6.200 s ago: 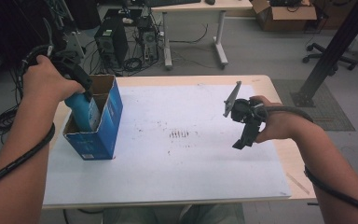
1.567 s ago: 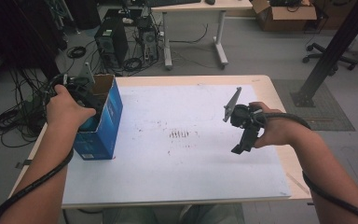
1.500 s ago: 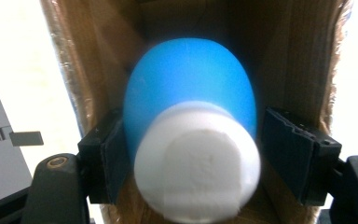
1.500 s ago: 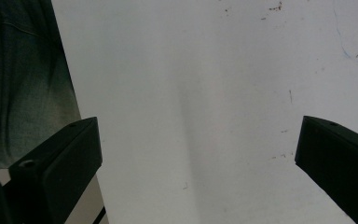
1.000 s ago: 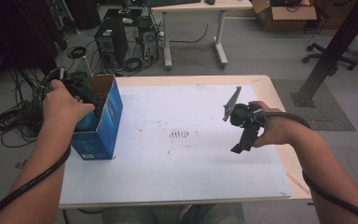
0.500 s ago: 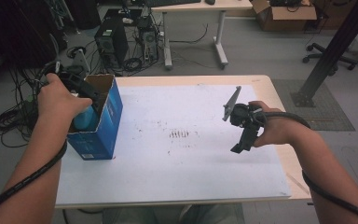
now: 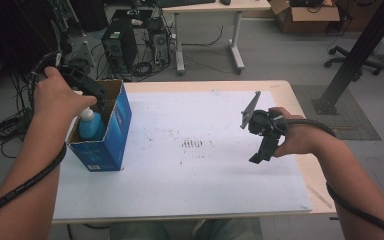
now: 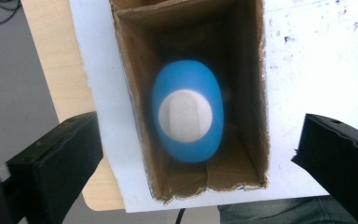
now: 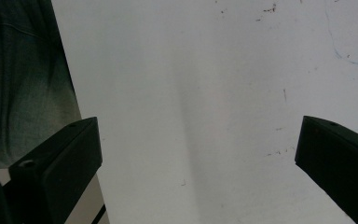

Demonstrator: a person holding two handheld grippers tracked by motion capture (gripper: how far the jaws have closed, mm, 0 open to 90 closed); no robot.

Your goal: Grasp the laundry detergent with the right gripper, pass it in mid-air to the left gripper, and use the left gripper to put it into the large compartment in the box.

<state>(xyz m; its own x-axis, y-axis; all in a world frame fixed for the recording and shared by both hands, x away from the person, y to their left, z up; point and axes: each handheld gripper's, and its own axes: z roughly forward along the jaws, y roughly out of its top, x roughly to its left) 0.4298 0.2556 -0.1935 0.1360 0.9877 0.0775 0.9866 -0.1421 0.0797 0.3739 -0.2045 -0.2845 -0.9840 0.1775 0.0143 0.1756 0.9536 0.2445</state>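
Blue plastic with a white cap, the bottle (image 8: 187, 116) stands upright inside the open cardboard box (image 8: 256, 93), directly below the left gripper (image 8: 186, 154), which hangs above the box mouth pointing straight down. Its jaws have just been opening and now stand wide, one on either side of the box, with nothing touching the pads; the bottle sits apart from them, down in the box between the walls. From the high view the left gripper (image 7: 92, 95) is over the far end of the box (image 7: 115, 130), where the bottle (image 7: 91, 125) shows by the near wall. Well off to the other side, the right gripper (image 7: 261, 152) hovers over the white sheet (image 7: 200, 165) covering the table (image 7: 300, 107), jaws spread wide and empty.
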